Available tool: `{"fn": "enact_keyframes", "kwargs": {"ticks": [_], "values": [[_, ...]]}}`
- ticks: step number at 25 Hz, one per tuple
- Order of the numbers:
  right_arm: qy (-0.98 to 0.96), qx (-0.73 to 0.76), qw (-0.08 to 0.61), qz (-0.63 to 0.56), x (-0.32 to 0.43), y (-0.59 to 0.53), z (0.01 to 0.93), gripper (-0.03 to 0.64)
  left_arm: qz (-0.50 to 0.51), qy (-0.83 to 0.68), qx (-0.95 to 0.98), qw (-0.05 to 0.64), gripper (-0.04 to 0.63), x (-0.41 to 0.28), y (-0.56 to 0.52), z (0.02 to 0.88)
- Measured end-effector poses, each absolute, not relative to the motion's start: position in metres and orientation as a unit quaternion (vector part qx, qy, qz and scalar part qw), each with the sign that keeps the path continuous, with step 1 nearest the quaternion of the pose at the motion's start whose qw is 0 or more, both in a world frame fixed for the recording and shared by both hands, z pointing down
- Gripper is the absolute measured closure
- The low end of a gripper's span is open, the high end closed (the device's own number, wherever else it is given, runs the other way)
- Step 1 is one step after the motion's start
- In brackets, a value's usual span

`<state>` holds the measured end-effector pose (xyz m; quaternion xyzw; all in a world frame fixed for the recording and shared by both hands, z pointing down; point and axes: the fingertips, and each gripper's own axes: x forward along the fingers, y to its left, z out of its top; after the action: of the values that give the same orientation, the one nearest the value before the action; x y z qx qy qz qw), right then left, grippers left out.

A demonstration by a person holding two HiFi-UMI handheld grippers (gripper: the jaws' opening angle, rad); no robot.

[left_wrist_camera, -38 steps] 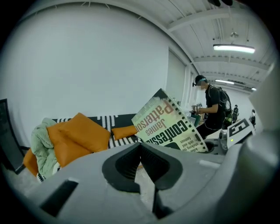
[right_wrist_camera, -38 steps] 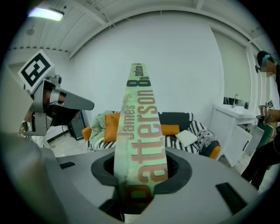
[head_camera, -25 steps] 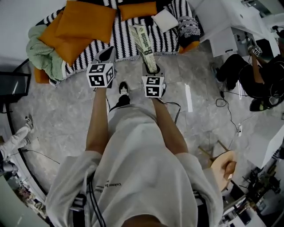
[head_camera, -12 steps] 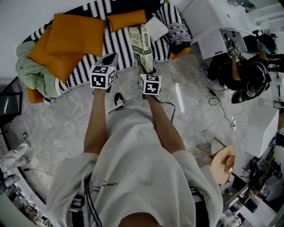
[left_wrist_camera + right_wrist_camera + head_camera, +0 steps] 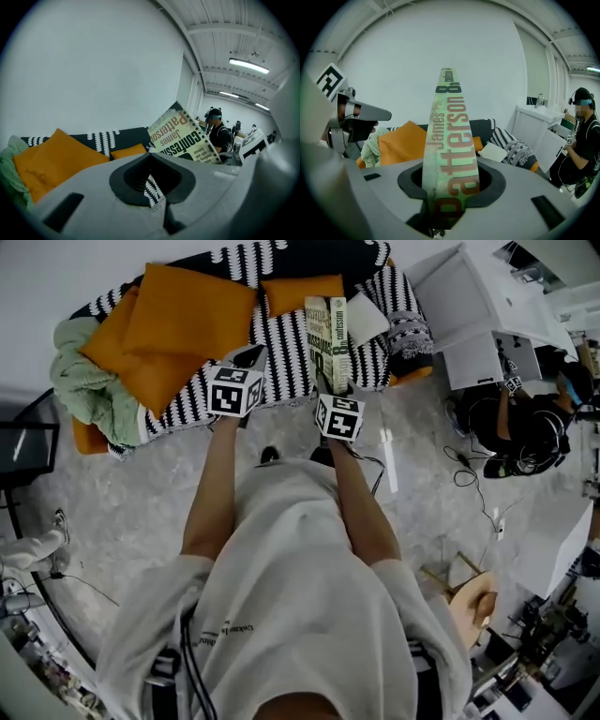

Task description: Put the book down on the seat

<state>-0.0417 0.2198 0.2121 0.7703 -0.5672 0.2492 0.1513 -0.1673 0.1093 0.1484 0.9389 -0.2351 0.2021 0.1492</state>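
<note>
My right gripper (image 5: 330,382) is shut on the lower end of a paperback book (image 5: 327,338), held spine-up over the front of the black-and-white striped sofa seat (image 5: 281,334). In the right gripper view the book's green spine (image 5: 450,140) rises straight out from between the jaws. My left gripper (image 5: 250,357) hovers to the left of the book, over the seat's front edge, shut and empty. The book's cover (image 5: 185,136) shows at the right in the left gripper view.
Orange cushions (image 5: 187,320) and a green blanket (image 5: 84,381) fill the sofa's left part. A white pillow (image 5: 367,320) and a patterned cushion (image 5: 412,329) lie at its right. White furniture (image 5: 478,315), a seated person (image 5: 525,423), floor cables (image 5: 469,465) and a wooden stool (image 5: 469,601) are at right.
Both grippers have moved forward from over the floor to over the sofa seat. The book went with the right gripper and now points straighter away from me.
</note>
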Motion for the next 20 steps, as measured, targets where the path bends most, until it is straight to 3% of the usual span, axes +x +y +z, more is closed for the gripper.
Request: {"fn": "enact_keyframes", "kwargs": {"ticks": [13,20], "values": [[-0.522,0.788,0.101,0.31,0.014,0.185,0.249,0.456,0.23,-0.242,0.923,0.19,0.588,-0.16,0.063,0.205],[-0.547,0.758,0.084,0.345,0.043,0.099,0.264,0.456,0.239,-0.276,0.903,0.228,0.588,-0.14,-0.006,0.218]]}}
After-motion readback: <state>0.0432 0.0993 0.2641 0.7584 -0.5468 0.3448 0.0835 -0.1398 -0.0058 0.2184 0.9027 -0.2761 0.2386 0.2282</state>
